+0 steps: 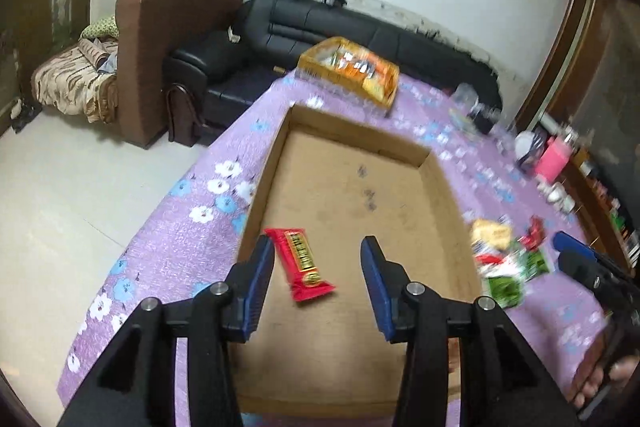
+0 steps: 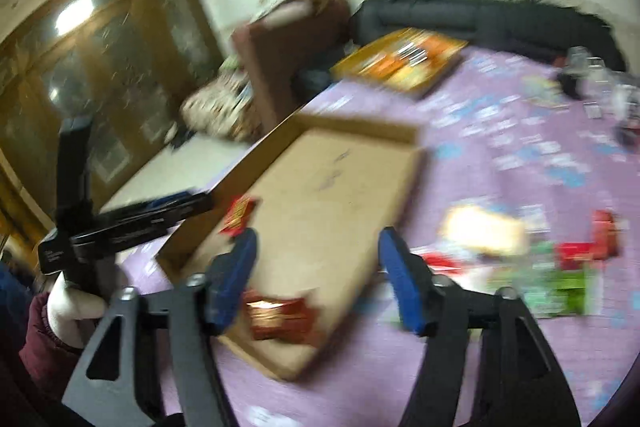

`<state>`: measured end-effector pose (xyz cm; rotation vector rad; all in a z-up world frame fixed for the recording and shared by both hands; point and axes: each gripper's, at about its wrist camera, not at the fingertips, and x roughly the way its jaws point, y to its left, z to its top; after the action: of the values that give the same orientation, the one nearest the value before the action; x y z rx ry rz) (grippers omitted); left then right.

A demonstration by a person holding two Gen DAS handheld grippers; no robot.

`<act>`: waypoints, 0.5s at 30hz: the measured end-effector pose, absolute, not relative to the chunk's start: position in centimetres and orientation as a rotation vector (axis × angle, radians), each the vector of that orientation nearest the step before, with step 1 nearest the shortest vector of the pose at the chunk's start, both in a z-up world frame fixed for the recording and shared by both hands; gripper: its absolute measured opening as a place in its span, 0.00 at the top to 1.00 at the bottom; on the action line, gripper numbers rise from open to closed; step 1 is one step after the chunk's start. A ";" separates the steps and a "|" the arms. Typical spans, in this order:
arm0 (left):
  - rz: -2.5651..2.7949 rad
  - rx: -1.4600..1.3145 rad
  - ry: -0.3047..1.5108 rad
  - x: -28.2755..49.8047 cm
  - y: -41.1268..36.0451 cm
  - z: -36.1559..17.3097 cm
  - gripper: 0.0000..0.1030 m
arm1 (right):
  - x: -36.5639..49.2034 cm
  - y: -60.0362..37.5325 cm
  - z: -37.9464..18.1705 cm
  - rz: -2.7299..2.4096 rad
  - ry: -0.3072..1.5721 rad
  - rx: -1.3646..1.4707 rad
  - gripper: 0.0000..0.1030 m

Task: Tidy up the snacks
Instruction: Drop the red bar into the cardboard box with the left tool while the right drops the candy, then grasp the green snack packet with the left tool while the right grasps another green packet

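Note:
A shallow cardboard tray lies on the purple flowered table. A red snack bar lies inside its near left part. My left gripper is open above the tray, the bar below and between its fingers, untouched. In the blurred right wrist view the tray holds a red bar at its left wall and a dark red packet at its near end. My right gripper is open and empty over the tray's near corner. A pile of loose snacks lies right of the tray and also shows in the right wrist view.
A yellow box of snacks sits at the table's far edge. Cups and a pink container stand at the far right. Sofas stand behind the table. The other gripper shows at the right, and the left one at the left.

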<state>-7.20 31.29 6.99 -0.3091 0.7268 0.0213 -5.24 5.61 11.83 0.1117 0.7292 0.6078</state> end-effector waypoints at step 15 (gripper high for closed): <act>-0.334 -0.042 0.808 -3.8 12.0 5.4 0.39 | -2.1 -7.6 5.4 0.288 0.857 0.169 0.21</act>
<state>-3.76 12.04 5.42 -0.0423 0.8081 -0.3340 -2.07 -7.56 5.44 0.1691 0.8570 0.2882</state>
